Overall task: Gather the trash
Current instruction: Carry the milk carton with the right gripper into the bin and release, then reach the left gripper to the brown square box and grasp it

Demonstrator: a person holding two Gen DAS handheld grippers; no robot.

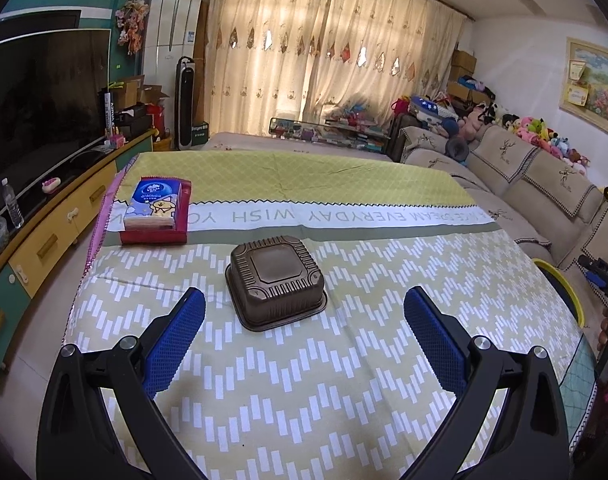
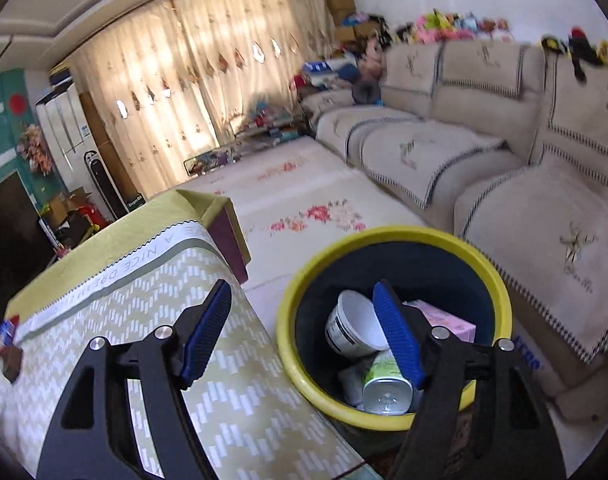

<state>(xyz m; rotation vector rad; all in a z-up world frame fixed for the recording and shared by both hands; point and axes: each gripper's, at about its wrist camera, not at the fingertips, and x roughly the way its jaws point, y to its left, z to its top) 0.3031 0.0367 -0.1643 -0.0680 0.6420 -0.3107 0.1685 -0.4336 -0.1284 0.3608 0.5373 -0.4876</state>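
Drop step apparently done: right gripper point(image 2: 300, 328) spread wide, empty, over bin point(image 2: 383, 236) rim, cups point(image 2: 355, 326) below. Left gripper point(image 1: 304, 316) gaping, empty, brown tray point(image 1: 276, 280) just ahead between tips. Next, probably: advance, close on tray.

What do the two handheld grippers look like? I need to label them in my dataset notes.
Both match. The left gripper and right gripper each have two black plastic linkage arms with triangular cut-outs and silver round pivot bolts. Their fingers carry bright blue pads with a fine grid texture. No cables, printed markings or sleeves show in either wrist view.
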